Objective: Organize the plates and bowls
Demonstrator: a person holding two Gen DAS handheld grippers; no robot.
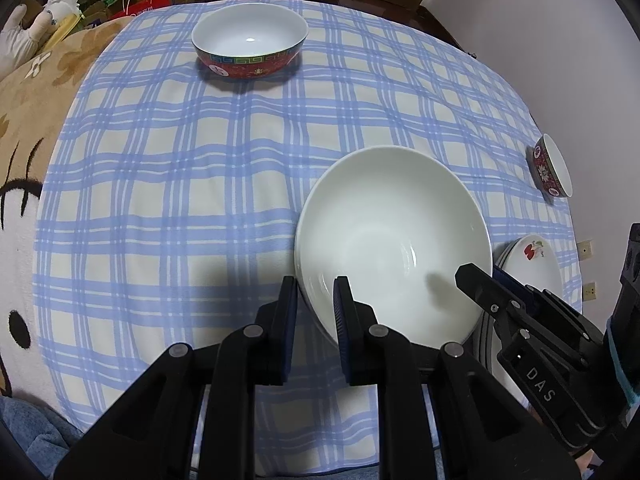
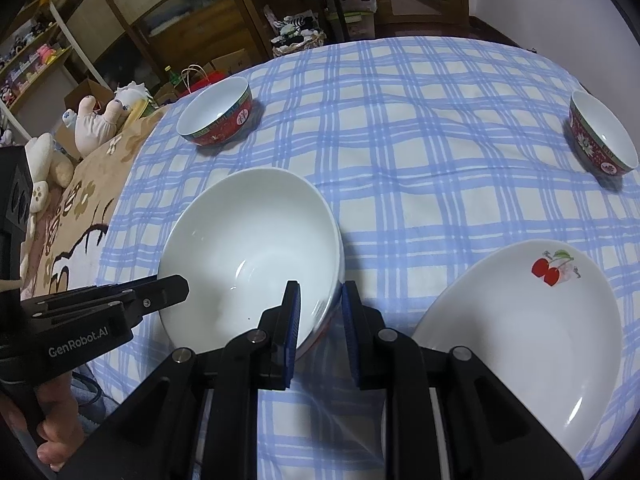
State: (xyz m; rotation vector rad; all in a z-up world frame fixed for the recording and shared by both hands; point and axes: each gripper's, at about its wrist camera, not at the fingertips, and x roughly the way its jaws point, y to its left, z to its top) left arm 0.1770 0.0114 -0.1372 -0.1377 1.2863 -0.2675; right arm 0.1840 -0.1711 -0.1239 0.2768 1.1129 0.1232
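Partly hidden: plate [image 1: 528, 264] behind white bowl [image 1: 394, 240].

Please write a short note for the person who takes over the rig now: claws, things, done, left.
Left claw and right claw: each shut on opposite rims of the big white bowl.
Cherry plate lies right of it on the checked cloth.
Two red bowls, one far left, one far right, stand apart.
Nothing visibly stacked; bowls remain to gather.

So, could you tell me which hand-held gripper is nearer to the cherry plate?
Right. The right hand-held gripper grips the white bowl rim beside the cherry plate; the left hand-held gripper grips the bowl's opposite rim, farther away.
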